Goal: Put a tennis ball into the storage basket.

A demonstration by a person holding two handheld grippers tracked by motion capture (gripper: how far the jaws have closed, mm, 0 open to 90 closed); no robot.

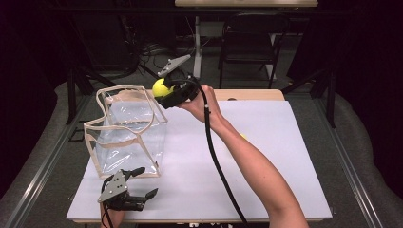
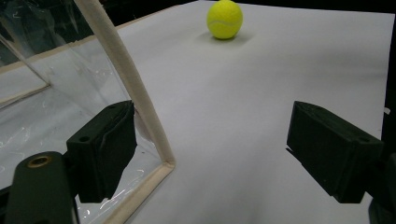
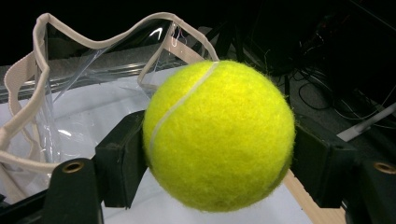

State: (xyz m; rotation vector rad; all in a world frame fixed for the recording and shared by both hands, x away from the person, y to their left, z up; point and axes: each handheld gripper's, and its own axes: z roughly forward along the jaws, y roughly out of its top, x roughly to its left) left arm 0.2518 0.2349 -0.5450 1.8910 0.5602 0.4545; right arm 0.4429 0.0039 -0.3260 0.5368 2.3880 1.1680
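Observation:
My right gripper (image 1: 165, 93) is shut on a yellow tennis ball (image 1: 159, 87), held in the air beside the far right rim of a clear plastic bag with beige trim (image 1: 126, 130). In the right gripper view the ball (image 3: 219, 135) sits squeezed between both black pads, with the bag's wavy rim (image 3: 42, 56) beyond it. My left gripper (image 1: 146, 181) stands open at the bag's near bottom corner. In the left gripper view that trimmed corner (image 2: 149, 121) lies just inside the left pad (image 2: 105, 149). A second tennis ball (image 2: 224, 18) rests on the white mat farther off.
A white mat (image 1: 275, 180) covers the table, with a wooden strip (image 1: 247, 94) showing at its far edge. The second ball peeks out behind the right forearm (image 1: 243, 136). A dark folding chair (image 1: 252, 42) and cables stand beyond the table.

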